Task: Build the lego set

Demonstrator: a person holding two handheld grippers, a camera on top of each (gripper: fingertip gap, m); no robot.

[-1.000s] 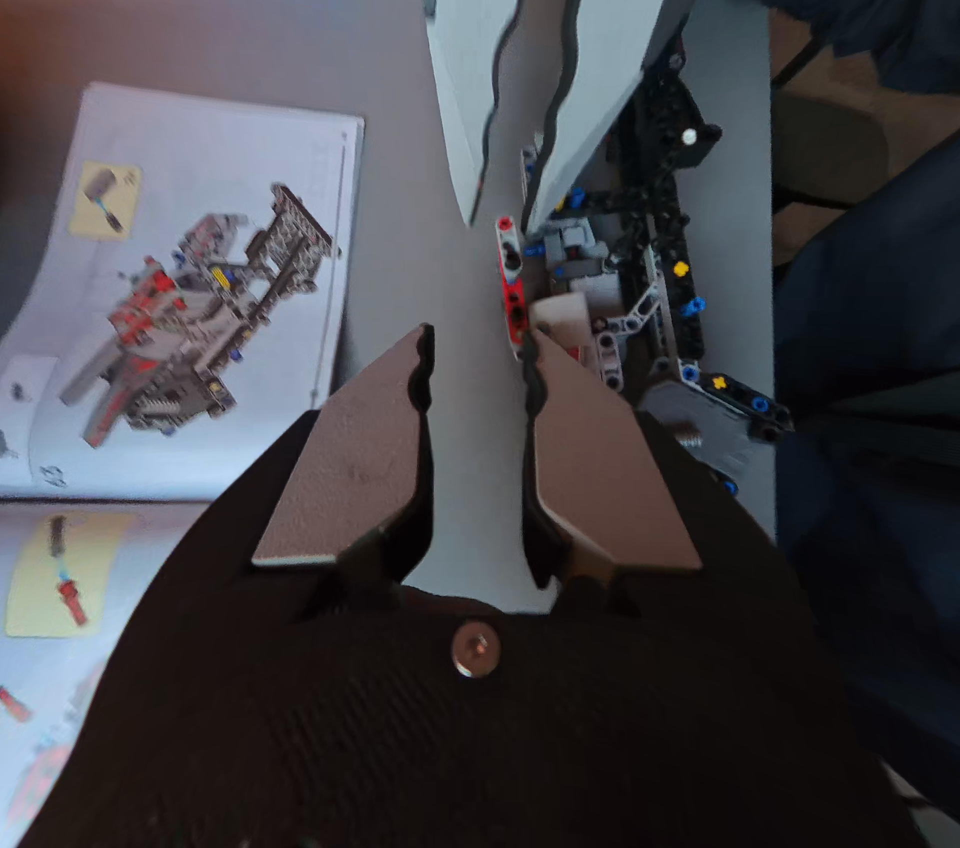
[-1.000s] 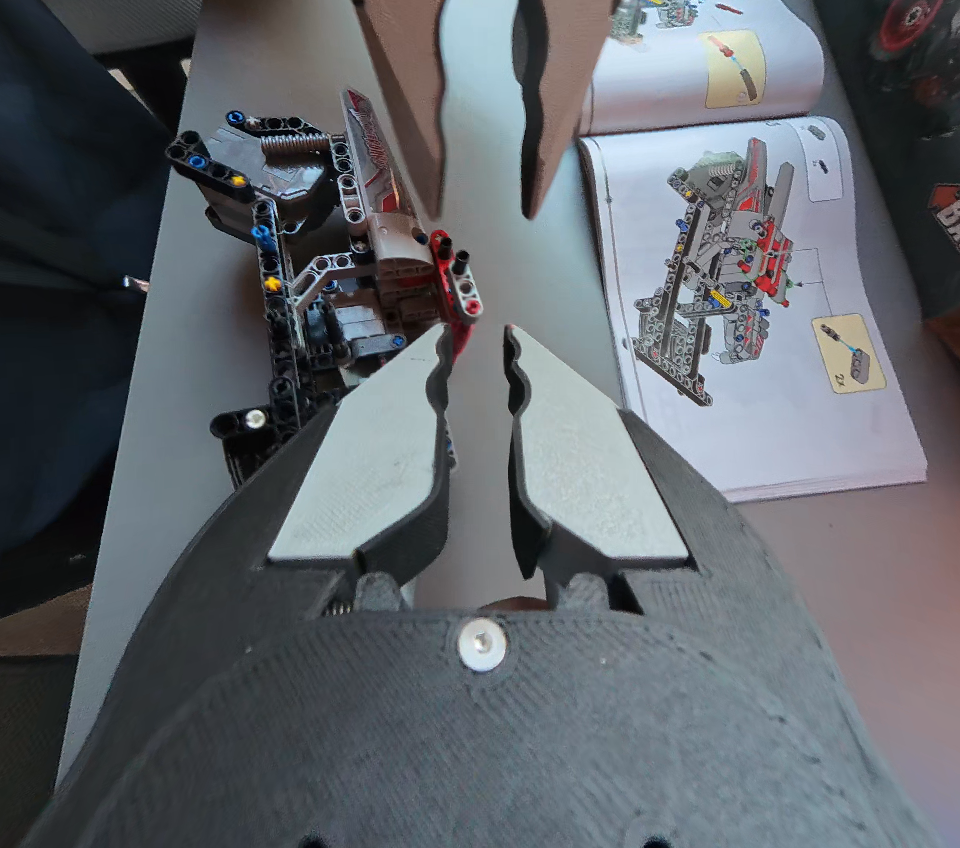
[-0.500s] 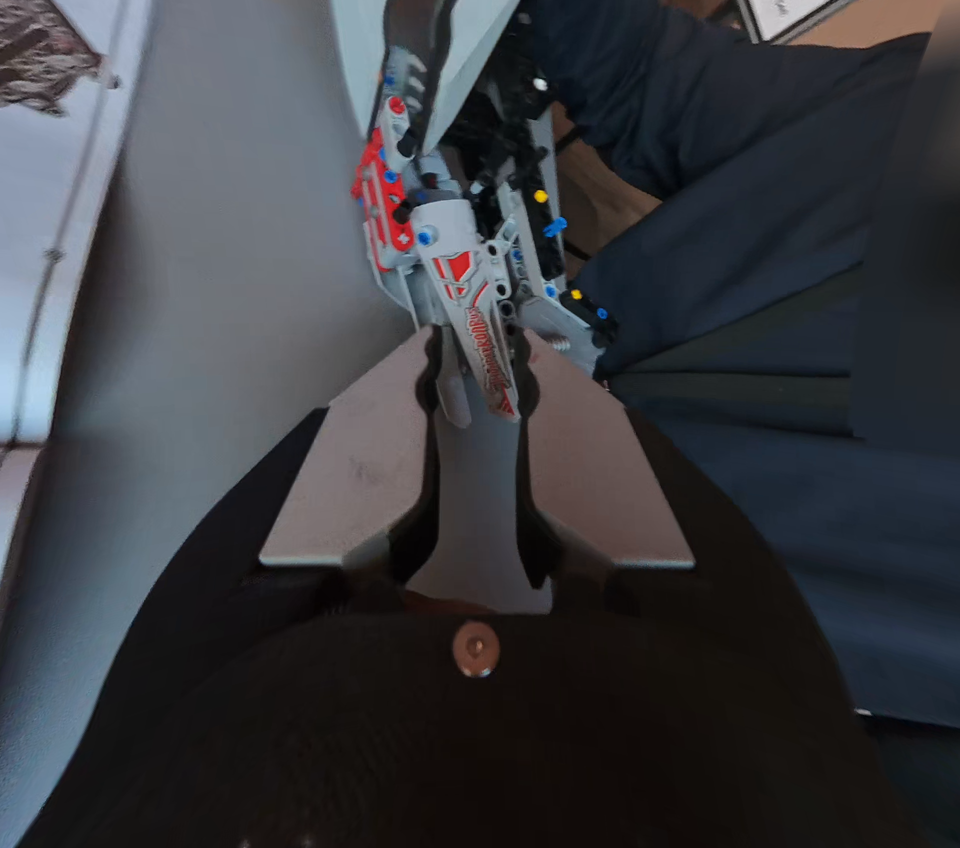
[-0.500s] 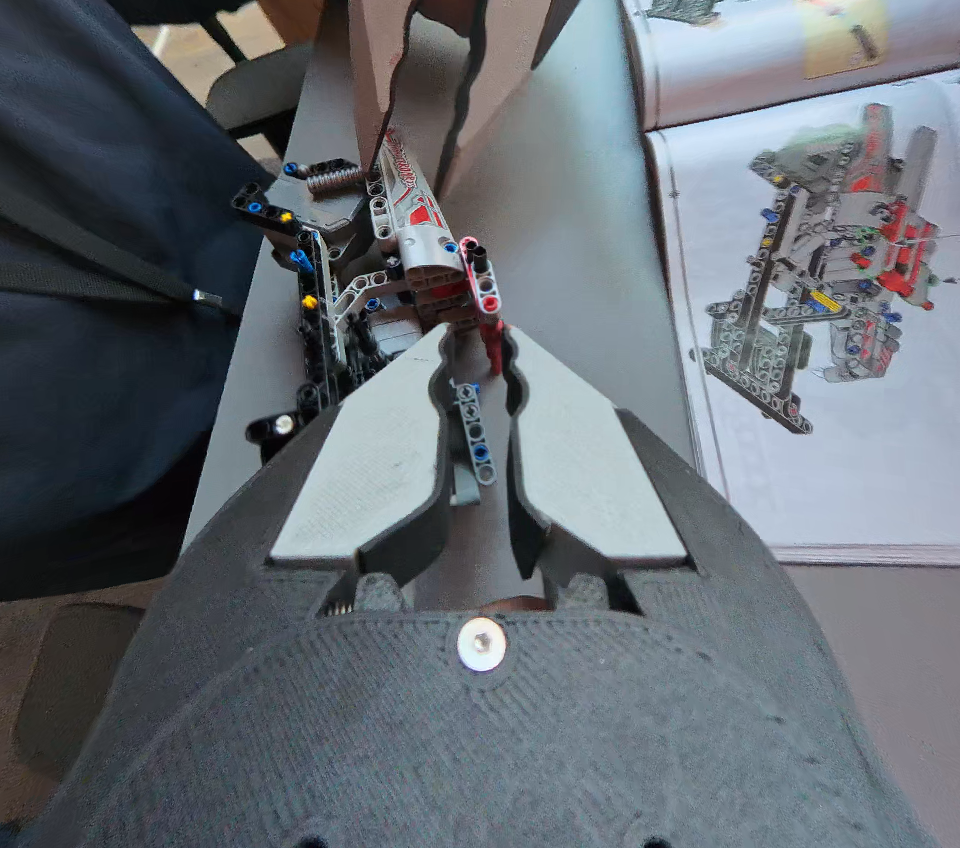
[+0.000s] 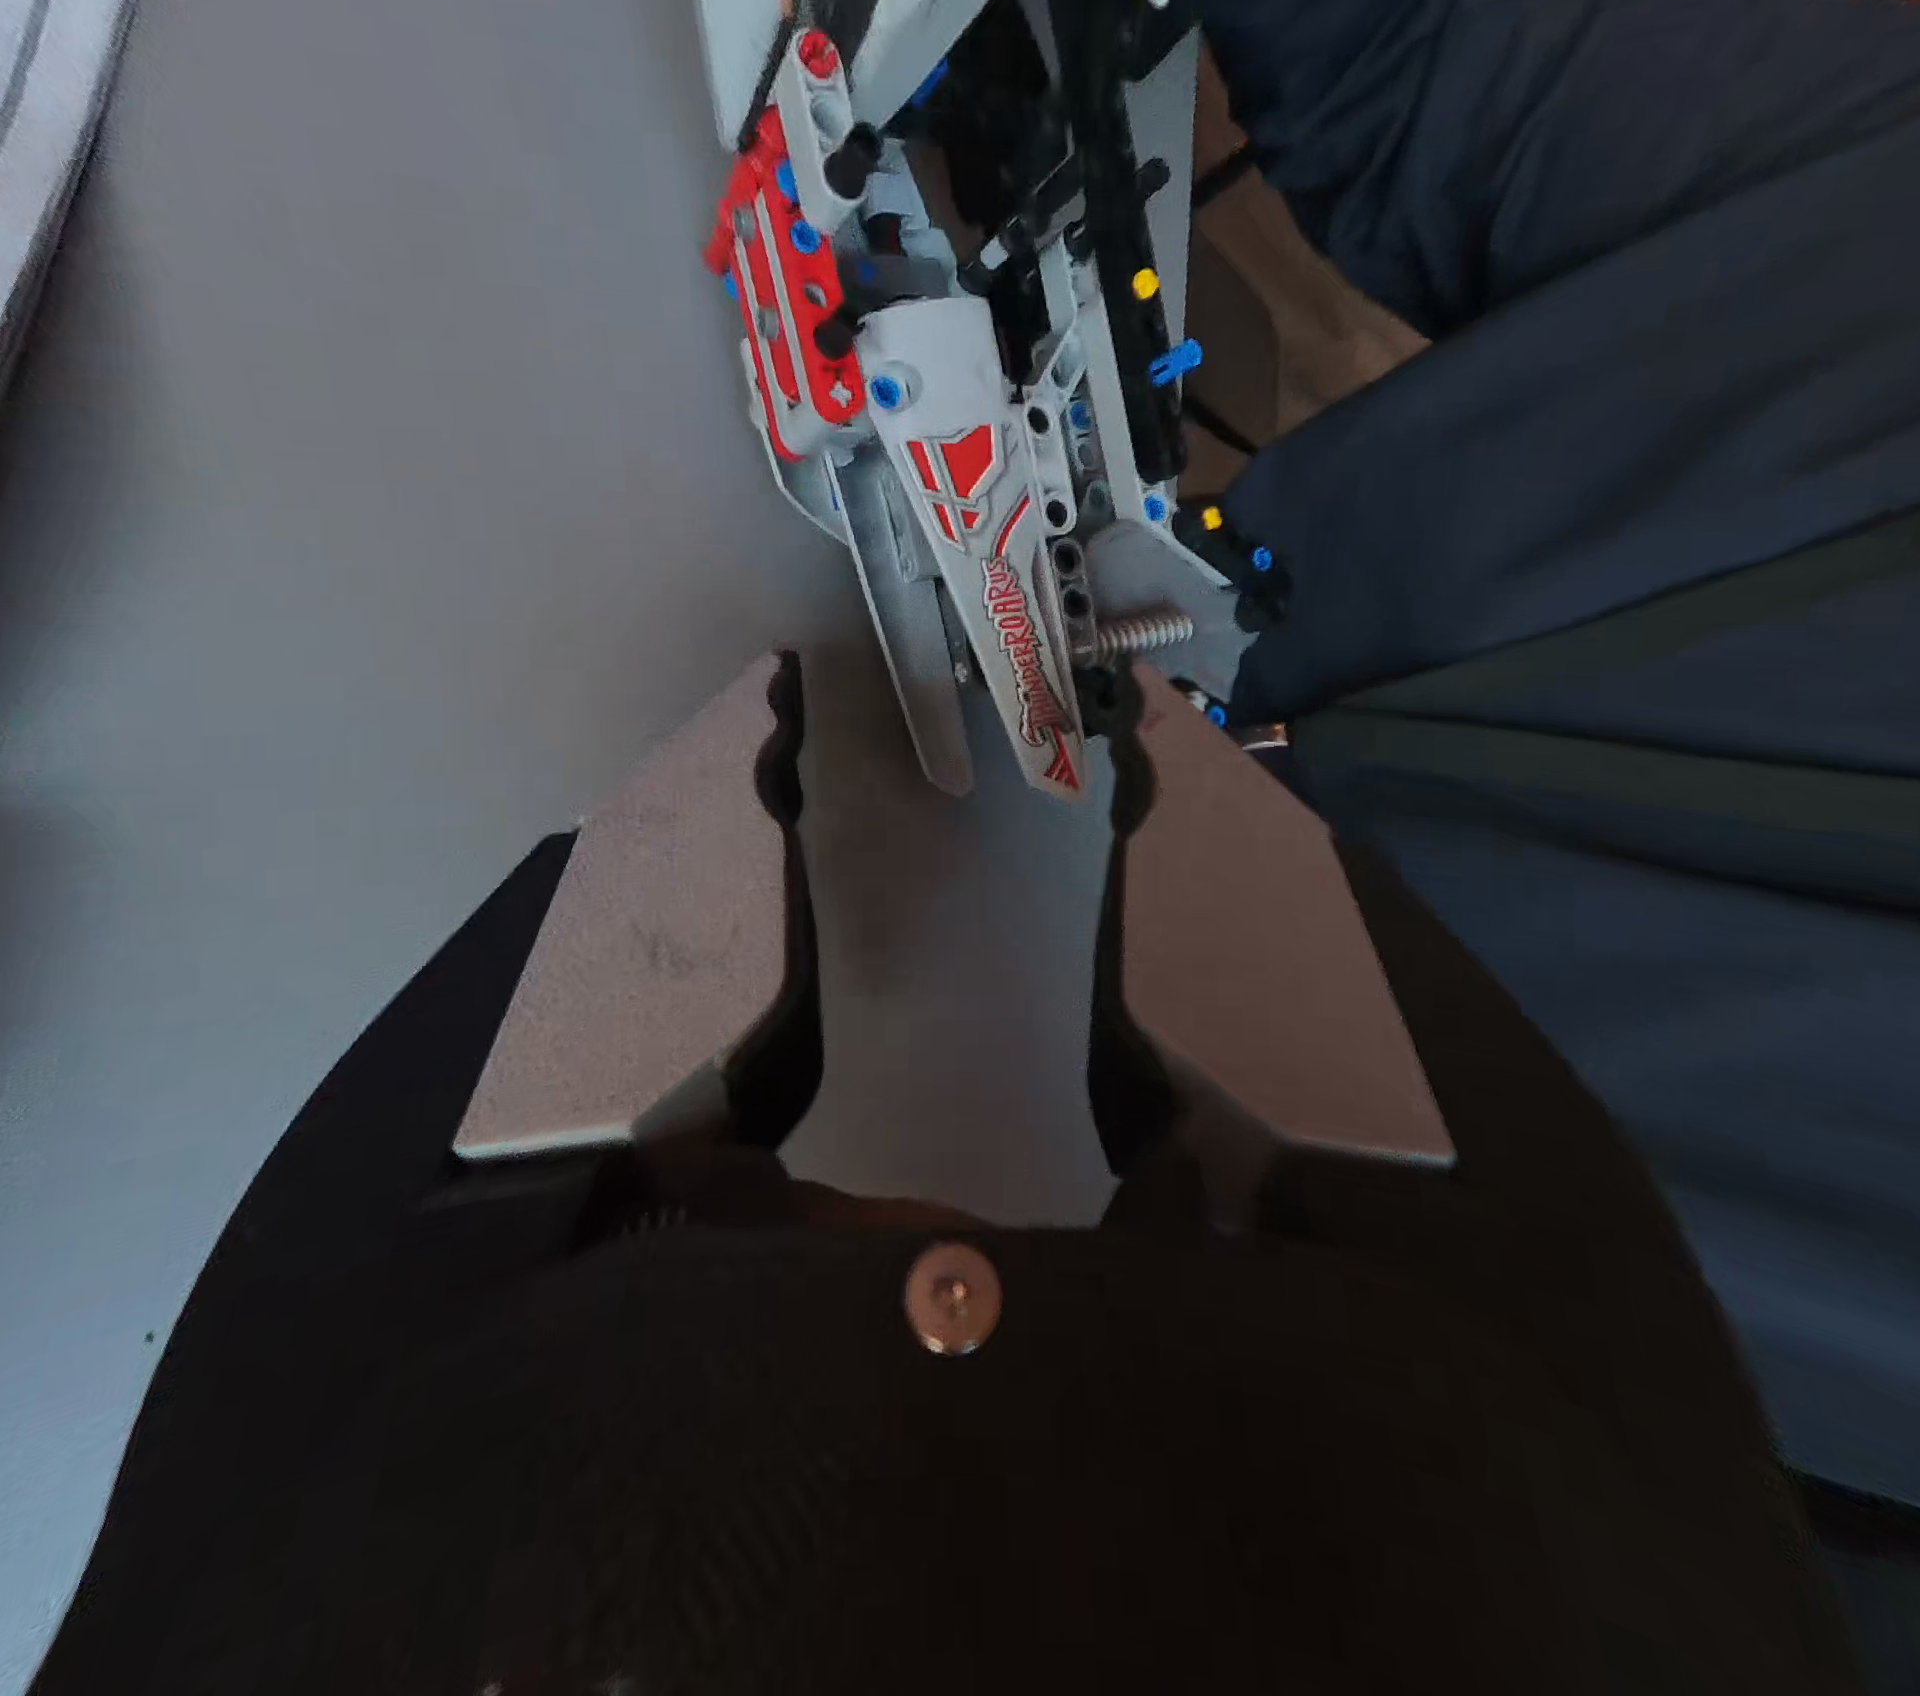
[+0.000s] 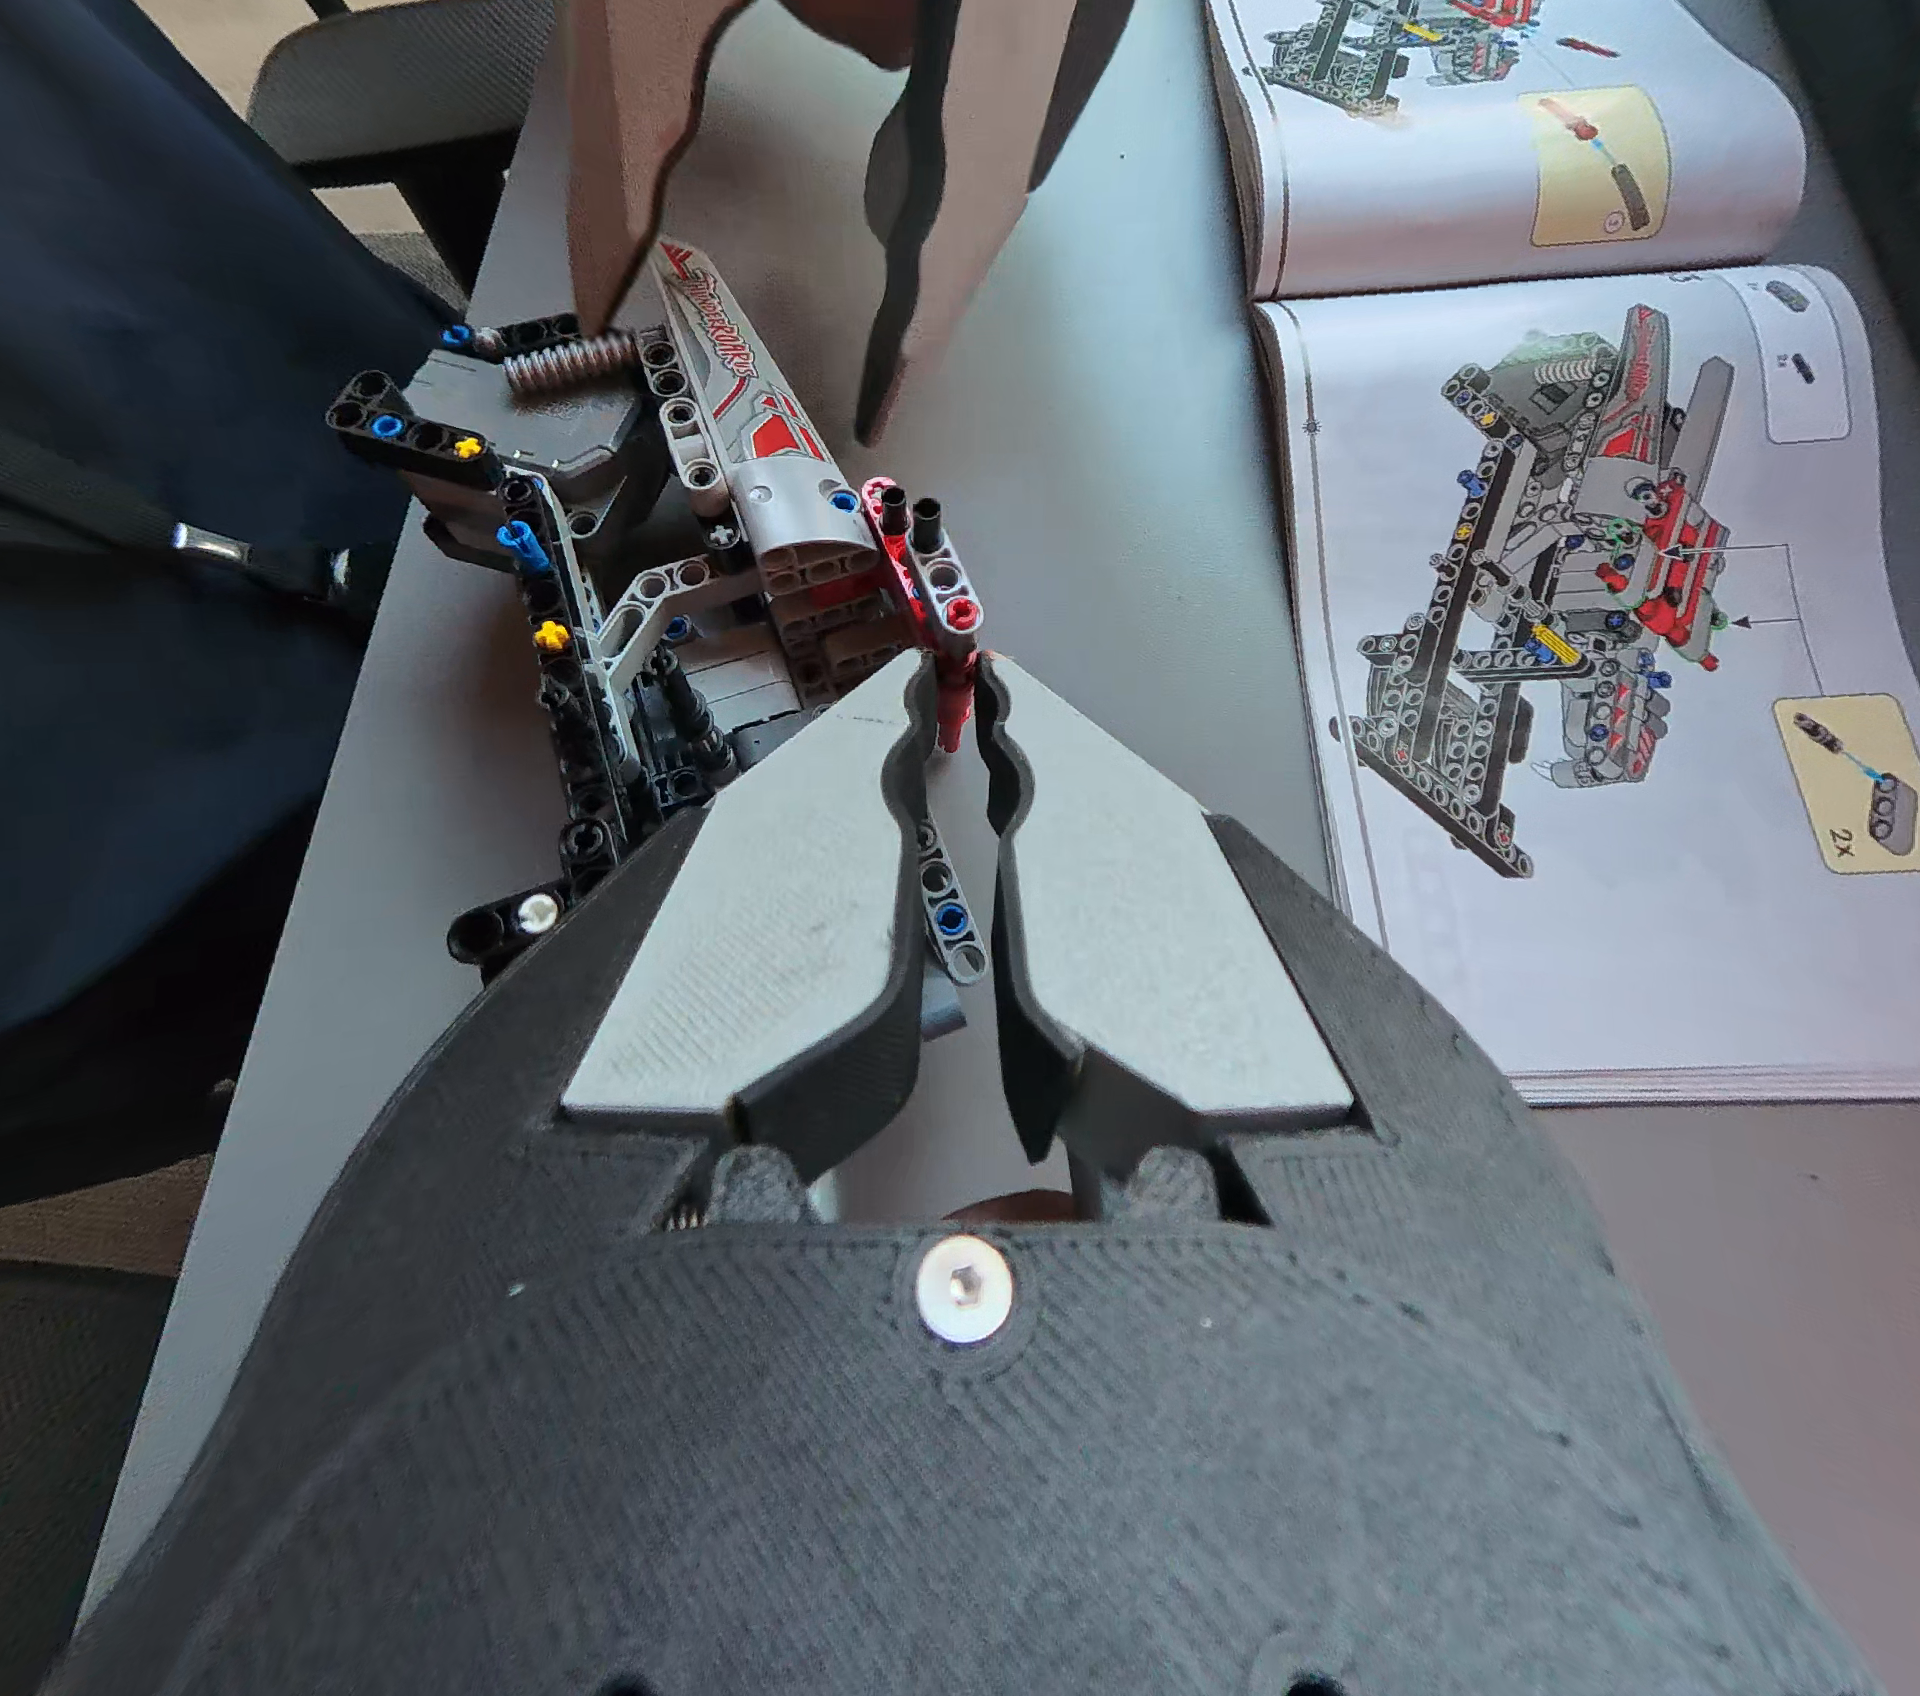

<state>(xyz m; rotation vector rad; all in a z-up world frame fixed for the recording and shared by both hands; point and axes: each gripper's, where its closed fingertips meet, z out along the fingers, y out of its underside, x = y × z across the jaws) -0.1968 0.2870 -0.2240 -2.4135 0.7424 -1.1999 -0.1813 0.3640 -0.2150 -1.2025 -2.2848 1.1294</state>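
Our left gripper point(image 5: 951, 737) has spread wide, freeing the lego model's point(image 6: 665, 566) grey panel tip lying between its fingers; our right gripper point(image 6: 948, 678) seems (view tight) clamped on a red axle point(image 6: 951, 696), model just ahead.

- Lego model point(image 6: 665, 586): fills the table's point(image 6: 1101, 441) near edge, flanked by both grippers.
- Instruction booklet point(image 6: 1558, 607): covers the far side.
- Bare strip between them: passable.
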